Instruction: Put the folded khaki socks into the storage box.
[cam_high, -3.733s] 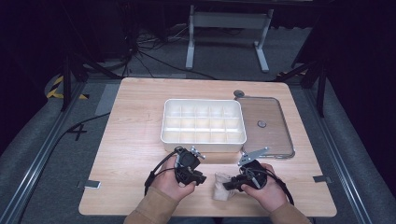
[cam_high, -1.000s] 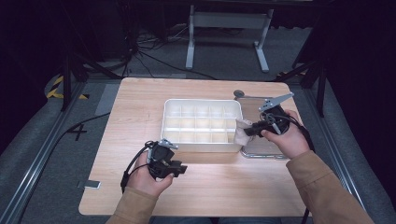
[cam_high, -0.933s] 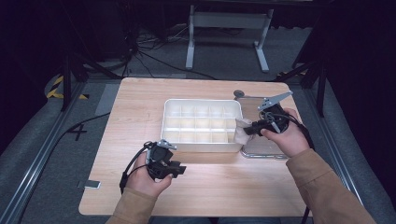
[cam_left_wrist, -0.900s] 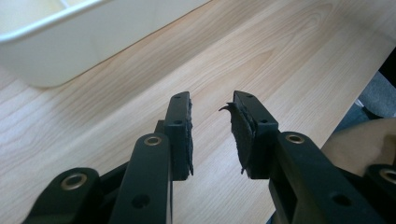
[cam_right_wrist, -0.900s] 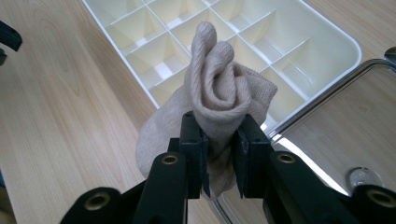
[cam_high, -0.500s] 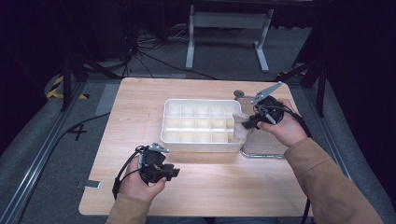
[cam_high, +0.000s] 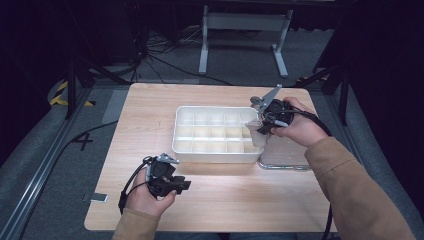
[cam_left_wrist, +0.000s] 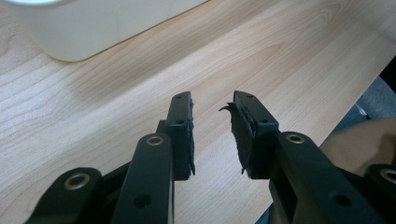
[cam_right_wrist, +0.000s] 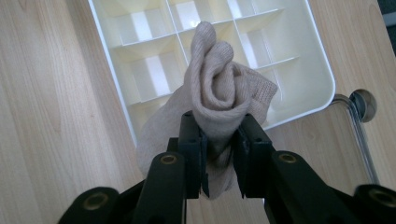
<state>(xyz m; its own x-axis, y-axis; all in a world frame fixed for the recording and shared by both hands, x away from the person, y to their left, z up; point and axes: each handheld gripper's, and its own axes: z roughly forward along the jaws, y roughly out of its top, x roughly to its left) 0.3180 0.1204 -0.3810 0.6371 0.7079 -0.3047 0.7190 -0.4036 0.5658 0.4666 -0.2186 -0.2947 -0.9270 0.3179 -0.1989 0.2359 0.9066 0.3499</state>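
A white divided organiser box (cam_high: 215, 134) (cam_right_wrist: 322, 70) stands in the middle of the wooden table (cam_high: 210, 200). My right gripper (cam_high: 264, 126) (cam_right_wrist: 218, 140) is shut on a rolled beige sock (cam_right_wrist: 217, 98) (cam_high: 257, 134) and holds it over the box's right end, above the compartments near its corner. My left gripper (cam_high: 172, 184) (cam_left_wrist: 212, 116) rests low over bare wood near the table's front left, its jaws open with nothing between them; the box's wall (cam_left_wrist: 93, 28) lies just beyond it.
A clear lid with a metal frame (cam_high: 285, 157) lies flat to the right of the box, under my right forearm. A metal stand (cam_high: 245, 30) and cables sit on the floor behind the table. A small grey tag (cam_high: 97, 198) marks the front left edge.
My right gripper has carried the sock from beside the lid leftward and up over the box's right end. My left hand has drawn slightly back toward the front edge.
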